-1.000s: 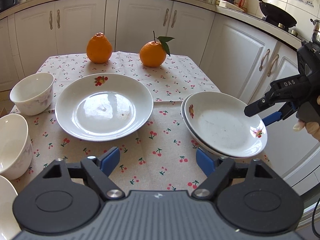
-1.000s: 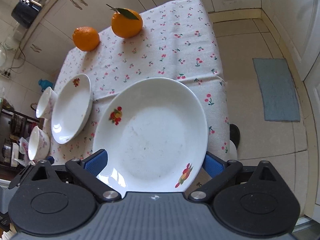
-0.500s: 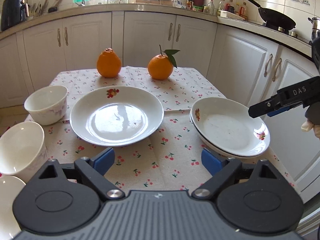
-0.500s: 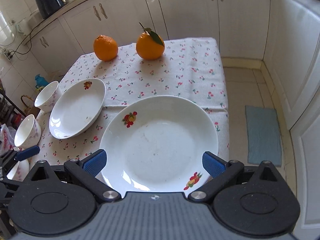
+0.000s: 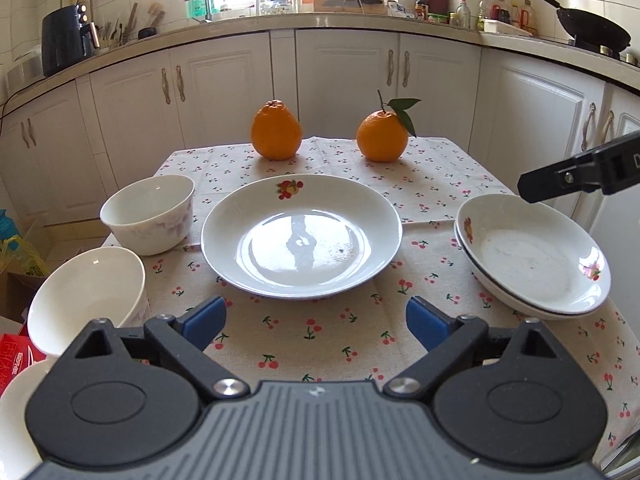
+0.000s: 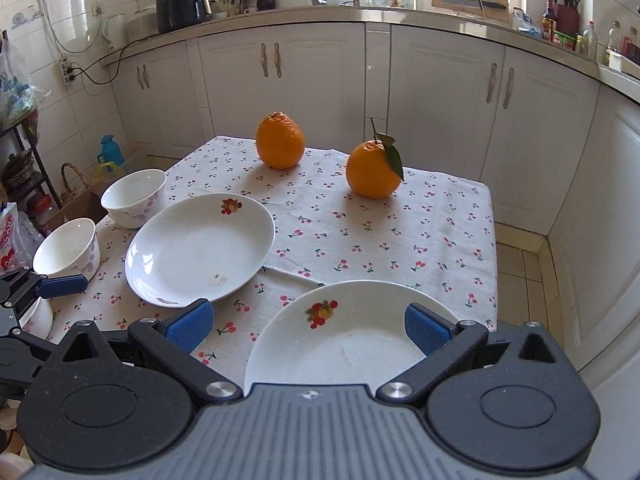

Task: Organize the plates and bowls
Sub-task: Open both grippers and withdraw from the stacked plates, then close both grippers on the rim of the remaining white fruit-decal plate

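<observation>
A white plate with a fruit print (image 5: 302, 246) lies alone mid-table; it also shows in the right wrist view (image 6: 200, 250). Two more such plates are stacked (image 5: 532, 256) at the right edge, and this stack (image 6: 344, 344) lies just under my right gripper. White bowls stand at the left: a far one (image 5: 148, 214), a nearer one (image 5: 88, 300), and part of a third (image 5: 12, 408). My left gripper (image 5: 316, 318) is open and empty, short of the lone plate. My right gripper (image 6: 306, 322) is open and empty above the stack.
Two oranges (image 5: 276, 130) (image 5: 382, 134) stand at the back of the cherry-print tablecloth (image 5: 312, 336). White kitchen cabinets (image 5: 224, 92) ring the table. The table's right edge drops to a tiled floor (image 6: 520, 272). Bags and boxes (image 5: 16, 344) sit low at the left.
Both grippers have pulled back and levelled, so both views now look across the table. The right gripper has lifted away from the stacked plates. The dishes have not moved.
</observation>
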`<state>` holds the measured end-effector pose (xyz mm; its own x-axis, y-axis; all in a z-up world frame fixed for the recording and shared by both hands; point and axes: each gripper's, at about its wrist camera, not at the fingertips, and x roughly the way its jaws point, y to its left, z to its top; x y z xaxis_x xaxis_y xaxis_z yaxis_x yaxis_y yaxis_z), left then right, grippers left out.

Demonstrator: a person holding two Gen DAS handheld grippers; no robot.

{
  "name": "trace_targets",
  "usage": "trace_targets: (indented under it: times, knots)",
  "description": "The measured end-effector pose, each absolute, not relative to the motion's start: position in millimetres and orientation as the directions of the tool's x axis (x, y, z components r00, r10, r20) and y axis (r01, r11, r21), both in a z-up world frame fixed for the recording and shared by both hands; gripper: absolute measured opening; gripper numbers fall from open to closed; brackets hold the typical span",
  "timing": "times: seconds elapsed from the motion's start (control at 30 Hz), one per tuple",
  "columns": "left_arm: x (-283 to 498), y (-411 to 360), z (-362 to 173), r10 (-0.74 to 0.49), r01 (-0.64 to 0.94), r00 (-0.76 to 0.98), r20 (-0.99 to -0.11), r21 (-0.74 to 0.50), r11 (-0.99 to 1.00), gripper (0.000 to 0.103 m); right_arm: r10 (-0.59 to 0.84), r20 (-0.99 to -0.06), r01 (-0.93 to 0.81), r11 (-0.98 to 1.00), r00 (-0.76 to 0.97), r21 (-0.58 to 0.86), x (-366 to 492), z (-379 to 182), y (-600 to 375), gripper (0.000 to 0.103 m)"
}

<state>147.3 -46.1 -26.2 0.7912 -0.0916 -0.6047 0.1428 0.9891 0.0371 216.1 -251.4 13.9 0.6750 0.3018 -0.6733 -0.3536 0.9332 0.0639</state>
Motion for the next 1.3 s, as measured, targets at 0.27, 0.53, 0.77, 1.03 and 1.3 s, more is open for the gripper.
trace_targets:
  times: [0.27, 0.53, 0.77, 1.03, 1.3]
  knots:
    - [167, -45, -44, -0.054, 0.096, 0.767, -0.639, 0.031, 0.995, 0.096, 0.353, -0.680, -0.450, 0.892, 0.642, 0.038, 247, 5, -223, 0.103]
    - [190, -45, -58, -0.028, 0.086, 0.741, -0.671, 0.053, 0.995, 0.095, 0.445, -0.712, -0.580, 0.812, 0.543, 0.066, 301, 1, -192, 0.102]
    - [205, -42, -64, -0.038, 0.078, 0.730, -0.682, 0.027, 0.997, 0.091, 0.489, -0.761, -0.659, 0.744, 0.427, 0.108, 366, -14, -157, 0.092]
    - [213, -42, -68, -0.058, 0.093, 0.720, -0.691, 0.013, 0.996, 0.086, 0.492, -0.805, -0.716, 0.687, 0.332, 0.124, 416, -37, -127, 0.060]
    - [216, -44, -68, -0.070, 0.112, 0.724, -0.686, 0.016, 0.994, 0.086, 0.494, -0.826, -0.751, 0.645, 0.272, 0.139, 439, -52, -118, 0.038]
